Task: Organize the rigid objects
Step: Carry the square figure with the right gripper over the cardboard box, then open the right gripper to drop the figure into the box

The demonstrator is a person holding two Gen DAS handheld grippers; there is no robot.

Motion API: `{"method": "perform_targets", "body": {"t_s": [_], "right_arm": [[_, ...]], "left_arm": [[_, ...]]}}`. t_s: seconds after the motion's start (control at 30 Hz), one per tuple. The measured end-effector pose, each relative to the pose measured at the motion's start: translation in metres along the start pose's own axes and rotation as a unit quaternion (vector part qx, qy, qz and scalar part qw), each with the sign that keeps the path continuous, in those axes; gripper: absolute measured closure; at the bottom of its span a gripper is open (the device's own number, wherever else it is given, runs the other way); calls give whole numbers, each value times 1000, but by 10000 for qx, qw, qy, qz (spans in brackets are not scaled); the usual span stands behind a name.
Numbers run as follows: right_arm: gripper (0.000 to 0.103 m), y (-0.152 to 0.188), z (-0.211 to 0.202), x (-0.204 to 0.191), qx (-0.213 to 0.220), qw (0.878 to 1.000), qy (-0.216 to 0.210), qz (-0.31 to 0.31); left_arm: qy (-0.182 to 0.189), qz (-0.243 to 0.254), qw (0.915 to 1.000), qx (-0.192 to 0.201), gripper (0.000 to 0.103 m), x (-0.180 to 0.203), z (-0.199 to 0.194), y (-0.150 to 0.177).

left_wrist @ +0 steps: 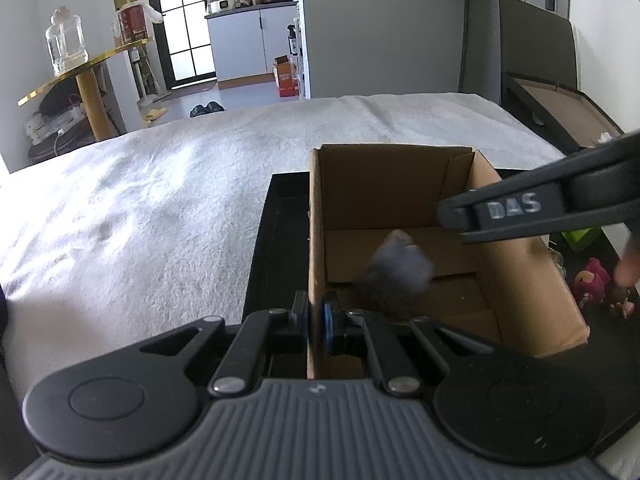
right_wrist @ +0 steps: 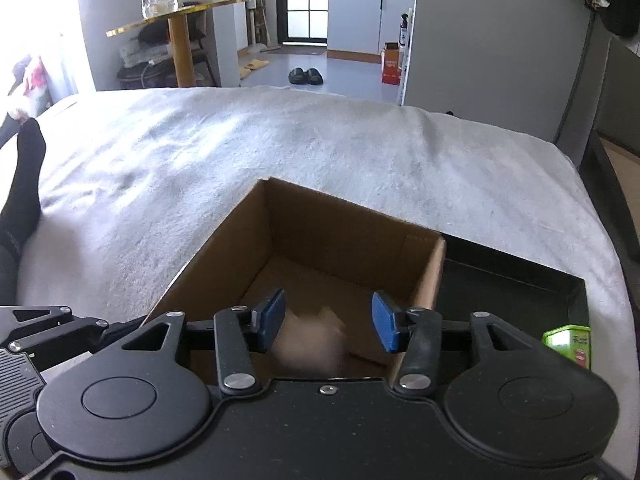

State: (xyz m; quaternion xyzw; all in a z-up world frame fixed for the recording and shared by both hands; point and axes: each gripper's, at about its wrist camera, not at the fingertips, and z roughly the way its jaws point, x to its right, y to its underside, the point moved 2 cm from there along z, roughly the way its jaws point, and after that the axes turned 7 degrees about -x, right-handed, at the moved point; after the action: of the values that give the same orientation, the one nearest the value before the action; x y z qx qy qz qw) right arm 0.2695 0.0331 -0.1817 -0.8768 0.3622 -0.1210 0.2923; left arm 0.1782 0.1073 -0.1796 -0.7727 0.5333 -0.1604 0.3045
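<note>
- Pinching the cardboard box (left_wrist: pixel 400 200) wall, lower centre, my left gripper (left_wrist: pixel 316 318) jaws are clamped; stiff but light, its rim suits gripping.
- My right gripper (right_wrist: pixel 328 326) jaws stand apart over a blurred small object (right_wrist: pixel 312 344) inside the box.

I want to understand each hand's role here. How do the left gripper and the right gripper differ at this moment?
The left gripper is shut on the cardboard box wall; the right gripper is open, touching nothing. The left sits at the rim; the right hovers above the inside, over a blurred object. Both have blue pads.
</note>
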Motion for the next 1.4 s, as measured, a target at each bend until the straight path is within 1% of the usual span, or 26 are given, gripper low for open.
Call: {"method": "perform_targets", "body": {"t_s": [0.07,0.17,0.2,0.27,0.3,0.4,0.47,0.5,0.53,0.57,0.6,0.63,0.83,0.93,1.07,1.2,1.3,1.4], "right_arm": [[54,2,-4,5,-28,10000,25,73],[49,6,-14,13,-20,9998,14,203],[46,8,-18,15,-15,9997,28,239],[45,13,-25,20,5,9994,30,333],[44,16,-28,23,14,9992,15,387],[42,24,-37,31,38,9987,28,502],[42,30,-41,37,30,9983,51,582],[42,33,-43,41,23,9980,57,627],[42,36,-44,44,20,9978,71,666],[42,39,-45,47,18,9975,89,701],[42,42,-46,51,12,9972,105,735],[42,45,-47,55,3,9969,118,777],[42,67,-46,81,-101,9934,213,1123],[42,78,-44,94,-146,9916,263,1256],[42,90,-43,110,-165,9894,302,1409],[42,101,-39,127,-162,9870,311,1570],[44,109,-37,143,-64,9834,366,1778],[47,115,-30,156,-42,9800,291,1968]], "left_arm": [[-23,-12,10000,-13,96,0,0,-1],[-32,18,10000,-11,96,1,-1,-1],[-30,46,10000,-15,96,2,-2,-2],[-3,14,10000,-59,96,2,-3,-2],[37,-19,10000,-53,94,2,-5,-3],[-38,103,9998,-134,92,5,-9,-5],[-51,92,9998,-188,87,6,-10,-7],[-32,75,9998,-196,82,7,-12,-7],[-15,69,9998,-189,75,7,-13,-8],[-25,80,9998,-175,71,8,-14,-8],[-67,107,9998,-161,60,10,-15,-8],[-122,146,9997,-149,53,12,-16,-8],[-394,357,9986,-79,35,23,-19,-9],[-484,462,9977,-99,32,28,-20,-9],[-473,531,9974,-130,29,35,-22,-11],[-639,623,9960,-48,22,44,-24,-11],[-705,585,9958,-70,21,47,-24,-10],[-812,632,9946,-109,21,50,-22,-9]]}}
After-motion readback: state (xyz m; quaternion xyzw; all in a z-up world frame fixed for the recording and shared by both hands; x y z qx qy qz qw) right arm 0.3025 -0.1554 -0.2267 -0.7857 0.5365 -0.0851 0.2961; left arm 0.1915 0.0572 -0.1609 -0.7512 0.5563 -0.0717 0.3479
